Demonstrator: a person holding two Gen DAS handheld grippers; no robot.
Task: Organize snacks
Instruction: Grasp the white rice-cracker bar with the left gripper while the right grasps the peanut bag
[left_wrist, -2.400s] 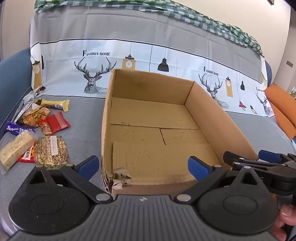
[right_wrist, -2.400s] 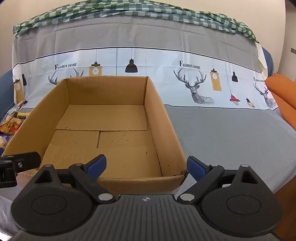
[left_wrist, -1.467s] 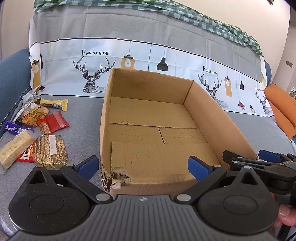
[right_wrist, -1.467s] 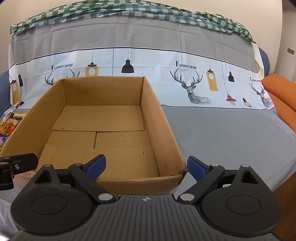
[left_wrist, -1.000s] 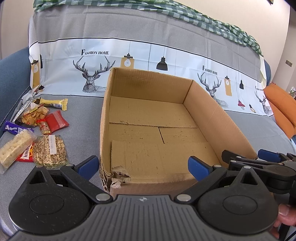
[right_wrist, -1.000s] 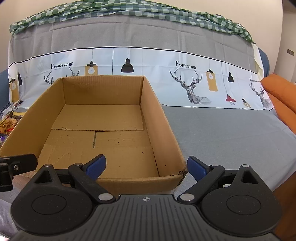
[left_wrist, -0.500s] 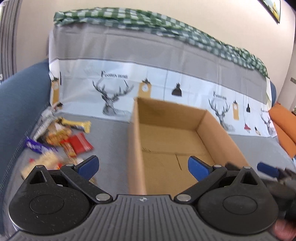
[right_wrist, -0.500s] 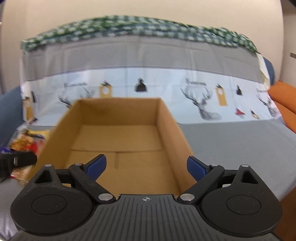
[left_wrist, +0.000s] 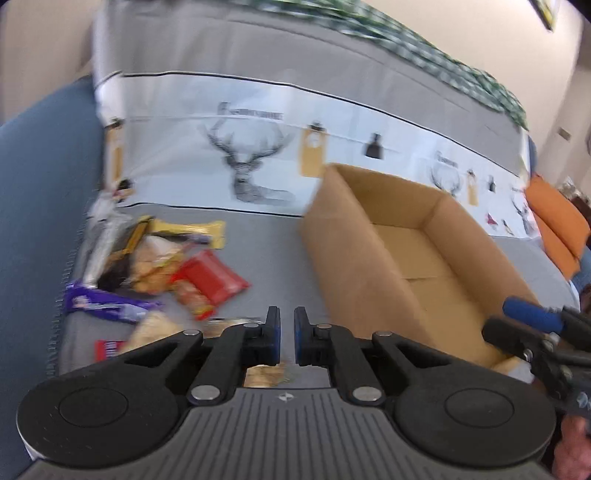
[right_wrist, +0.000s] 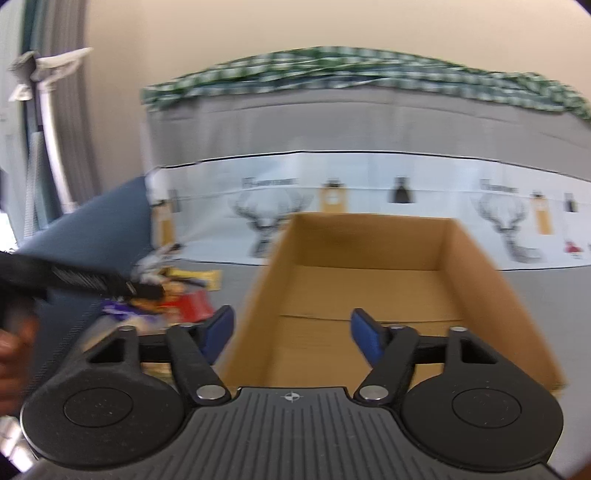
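While our left gripper hangs with its jaws nearly together, only a thin slot between the blue pads and nothing in them, our right gripper sits spread wide and empty over the near edge of the cardboard box. Just beyond the left fingertips a clear pack of pale, crumbly biscuits lies partly hidden under the claw, and past it, well left of the box on the grey cover, is the loose heap of snacks: a red packet, a purple bar, a yellow bar. We judge all of them light, crinkly and slippery in their film, the biscuit ones brittle, so we would reopen the jaws and pinch a sealed end seam or a flat edge lightly, never across the middle
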